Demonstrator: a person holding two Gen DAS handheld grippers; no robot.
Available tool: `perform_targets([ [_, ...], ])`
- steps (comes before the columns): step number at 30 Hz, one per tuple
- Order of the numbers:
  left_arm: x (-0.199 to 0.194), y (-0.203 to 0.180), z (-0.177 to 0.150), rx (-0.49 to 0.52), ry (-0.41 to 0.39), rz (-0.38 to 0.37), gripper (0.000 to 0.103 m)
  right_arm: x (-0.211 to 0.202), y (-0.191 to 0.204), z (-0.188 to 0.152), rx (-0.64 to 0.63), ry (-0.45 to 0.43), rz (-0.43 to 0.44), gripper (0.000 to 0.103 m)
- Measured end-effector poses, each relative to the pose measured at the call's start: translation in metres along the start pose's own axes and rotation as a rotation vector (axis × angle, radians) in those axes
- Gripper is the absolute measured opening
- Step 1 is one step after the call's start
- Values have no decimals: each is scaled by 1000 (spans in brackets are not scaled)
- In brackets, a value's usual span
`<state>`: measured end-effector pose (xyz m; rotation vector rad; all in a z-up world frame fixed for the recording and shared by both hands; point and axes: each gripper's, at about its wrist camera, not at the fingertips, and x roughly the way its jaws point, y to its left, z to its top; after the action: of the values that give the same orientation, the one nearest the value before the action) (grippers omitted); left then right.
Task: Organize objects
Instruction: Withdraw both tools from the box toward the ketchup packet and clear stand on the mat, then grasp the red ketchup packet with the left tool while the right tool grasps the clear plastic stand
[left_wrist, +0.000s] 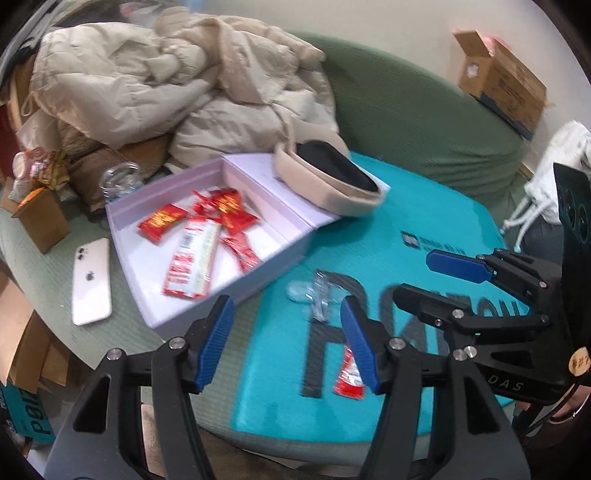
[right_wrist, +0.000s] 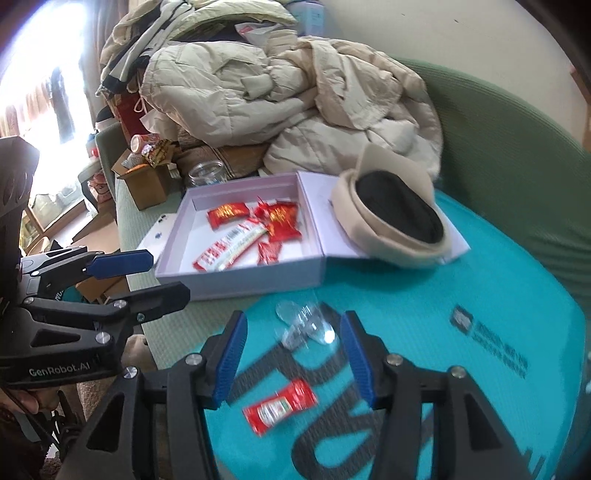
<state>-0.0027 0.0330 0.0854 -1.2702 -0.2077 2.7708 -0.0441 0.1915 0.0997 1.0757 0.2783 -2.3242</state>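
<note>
Both blue-padded black grippers, left (left_wrist: 288, 341) and right (right_wrist: 293, 356), are hovering open and empty over one red sachet (right_wrist: 279, 410) lying on the teal mat (right_wrist: 480, 288), blurred clear plastic (right_wrist: 304, 326) beyond, several overlapping red packets (right_wrist: 255, 230), hard to count, sitting in the white box (right_wrist: 240, 275).

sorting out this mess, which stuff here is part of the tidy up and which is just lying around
Part of the job:
- shallow pale lilac cardboard box with red snack packets inside
- loose red sachet on the teal mat
- crumpled clear plastic wrapper

Just lying about:
- cream puffer coat
- white smartphone
- beige hat with black lining
</note>
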Motion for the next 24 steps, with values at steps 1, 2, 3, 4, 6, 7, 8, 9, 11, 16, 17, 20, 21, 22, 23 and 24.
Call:
perform_targets([
  [1,2,-7,-4,7,11,-9,59,-2,-4,-5,7,4,-3,54],
  [2,4,-14,-7,12,22,-18,59,-5,-8,-11,17,8,-10,54],
  [3,7,-19,-10,15,33,-26,59,-7,-12,-16,27,12,-17,54],
  [4,9,-25,-12,19,45,-33,59,-10,-16,-22,37,15,-23,54],
  [6,14,-36,-19,28,64,-45,59,-14,-26,-32,56,21,-33,54],
  [7,17,-41,-21,33,73,-52,59,-15,-30,-37,65,25,-38,54],
  [8,19,-47,-24,38,82,-59,59,-17,-34,-42,74,30,-44,54],
  [9,21,-52,-27,45,88,-64,59,-17,-37,-47,83,36,-49,54],
  [11,27,-62,-33,64,105,-74,59,-18,-45,-57,103,45,-57,54],
  [16,49,-75,-46,58,161,-94,59,-16,-59,-79,151,75,-81,54],
  [17,55,-77,-50,60,175,-95,59,-15,-61,-84,157,82,-84,54],
  [20,64,-77,-60,41,174,-122,59,-8,-66,-96,182,107,-77,54],
  [21,67,-76,-62,34,172,-127,59,-5,-68,-100,190,118,-75,54],
  [22,71,-76,-64,29,177,-131,59,-2,-69,-103,196,130,-74,54],
  [23,75,-75,-67,25,184,-137,59,1,-70,-105,200,139,-73,54],
  [24,79,-74,-68,19,182,-143,59,4,-71,-107,203,147,-72,54],
])
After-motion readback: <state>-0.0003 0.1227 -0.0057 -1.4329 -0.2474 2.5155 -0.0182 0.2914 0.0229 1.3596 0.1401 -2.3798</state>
